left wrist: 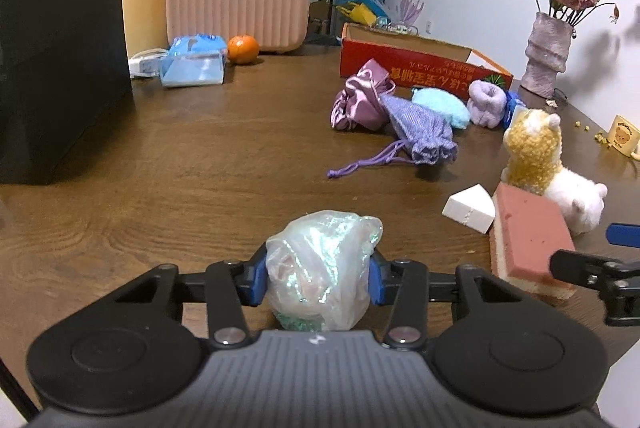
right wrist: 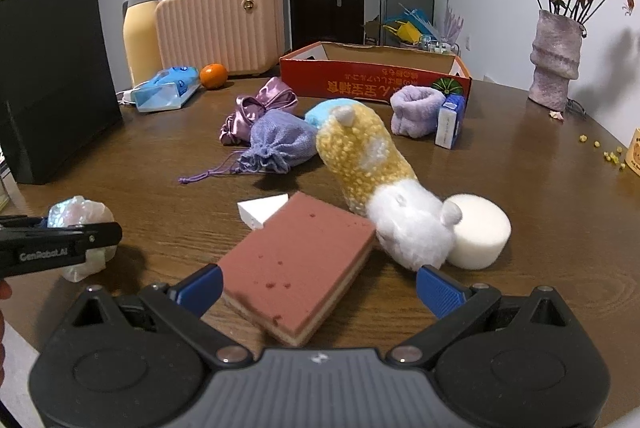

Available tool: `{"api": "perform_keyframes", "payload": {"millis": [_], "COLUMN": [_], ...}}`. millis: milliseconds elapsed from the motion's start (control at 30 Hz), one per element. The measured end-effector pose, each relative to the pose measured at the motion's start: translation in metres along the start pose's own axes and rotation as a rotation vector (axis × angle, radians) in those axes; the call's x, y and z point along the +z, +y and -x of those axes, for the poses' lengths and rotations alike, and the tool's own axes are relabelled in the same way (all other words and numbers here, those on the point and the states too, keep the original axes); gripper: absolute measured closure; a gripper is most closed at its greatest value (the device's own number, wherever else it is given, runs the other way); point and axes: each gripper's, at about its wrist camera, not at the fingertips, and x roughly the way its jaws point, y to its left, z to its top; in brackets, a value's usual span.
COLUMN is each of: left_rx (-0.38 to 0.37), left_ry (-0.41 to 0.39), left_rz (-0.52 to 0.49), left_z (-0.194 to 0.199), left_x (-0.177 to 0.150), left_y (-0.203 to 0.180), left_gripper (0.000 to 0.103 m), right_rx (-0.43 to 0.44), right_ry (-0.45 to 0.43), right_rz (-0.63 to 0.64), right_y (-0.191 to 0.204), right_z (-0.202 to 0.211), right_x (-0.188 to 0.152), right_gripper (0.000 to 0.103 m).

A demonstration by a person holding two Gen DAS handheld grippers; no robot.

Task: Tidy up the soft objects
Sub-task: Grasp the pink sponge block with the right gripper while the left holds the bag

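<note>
A crumpled iridescent plastic bag sits pinched between the blue pads of the left gripper, low over the brown wooden table; roundish, it has no clear long axis. Just right of it, the rectangular pink-topped sponge lies flat between the wide-spread fingers of the right gripper, its long axis running diagonally away towards the yellow-and-white plush alpaca. The open red cardboard box, the likely destination, stands well beyond, across the table.
</note>
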Motion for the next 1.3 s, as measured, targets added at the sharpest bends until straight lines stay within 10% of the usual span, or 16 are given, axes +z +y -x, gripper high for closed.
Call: {"api": "perform_keyframes", "payload": {"millis": [1300], "left_rx": [-0.079], "left_ry": [-0.024], "left_rz": [0.023], "left_z": [-0.008], "left_x": [0.001], "left_y": [0.009], "left_gripper": [0.057], "right_rx": [-0.023], "right_ry": [0.100], "right_rz": [-0.064], "right_y": [0.016], "right_z": [-0.055], "right_x": [0.010], "right_gripper": [0.013]}}
